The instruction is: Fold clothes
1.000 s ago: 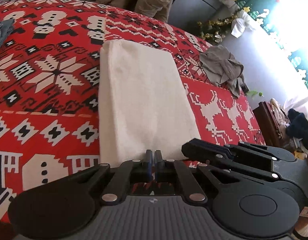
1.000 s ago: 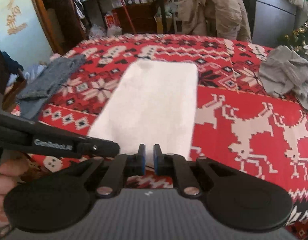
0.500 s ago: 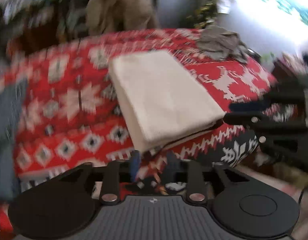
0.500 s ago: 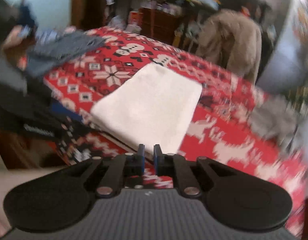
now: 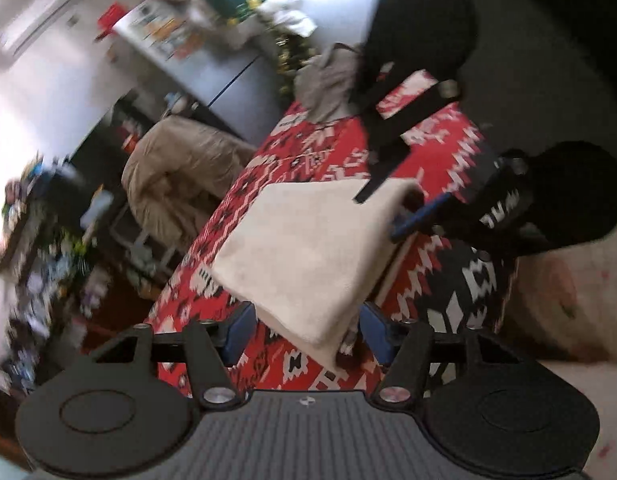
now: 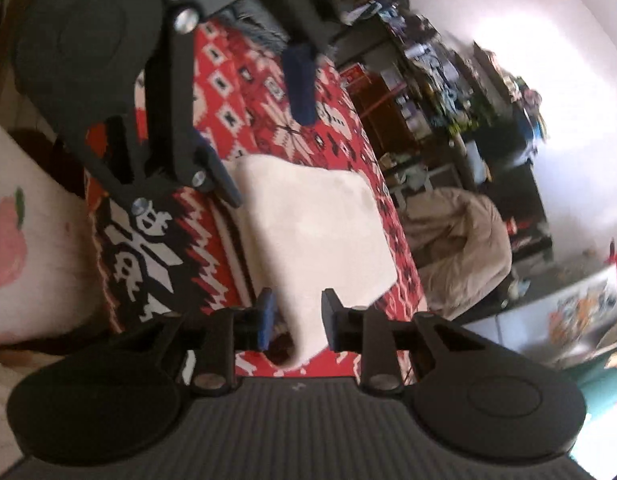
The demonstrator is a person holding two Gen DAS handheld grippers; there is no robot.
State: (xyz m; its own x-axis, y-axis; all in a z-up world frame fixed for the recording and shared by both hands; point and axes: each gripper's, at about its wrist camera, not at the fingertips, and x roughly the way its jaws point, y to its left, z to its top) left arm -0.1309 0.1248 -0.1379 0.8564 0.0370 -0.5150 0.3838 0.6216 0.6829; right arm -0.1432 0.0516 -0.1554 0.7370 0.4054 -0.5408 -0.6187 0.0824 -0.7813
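In the left wrist view, the left gripper [image 5: 304,330] has just been opening and its jaws now stand spread, with the near corner of the folded cream cloth [image 5: 308,248] lying between the blue pads [image 5: 238,330] but not pressed by either. The cloth rests on the red patterned cover [image 5: 328,152], close to its near edge, and the right gripper [image 5: 392,212] shows at the cloth's right end, one finger above and one below the edge. A crumpled grey garment [image 5: 326,84] sits far off on the same cover. In the right wrist view, the right gripper [image 6: 296,320] has likewise just been opening; its jaws are parted a little and straddle the cloth's [image 6: 316,232] nearest corner without clearly pinching it. The left gripper [image 6: 260,120] is over the far left end. The step in hand looks like taking hold of the two corners of one short end, ready for another fold. Next, both sets of jaws need to close on all the layers at once, then lift and carry together toward the opposite end, keeping the edges level so the stack does not skew.
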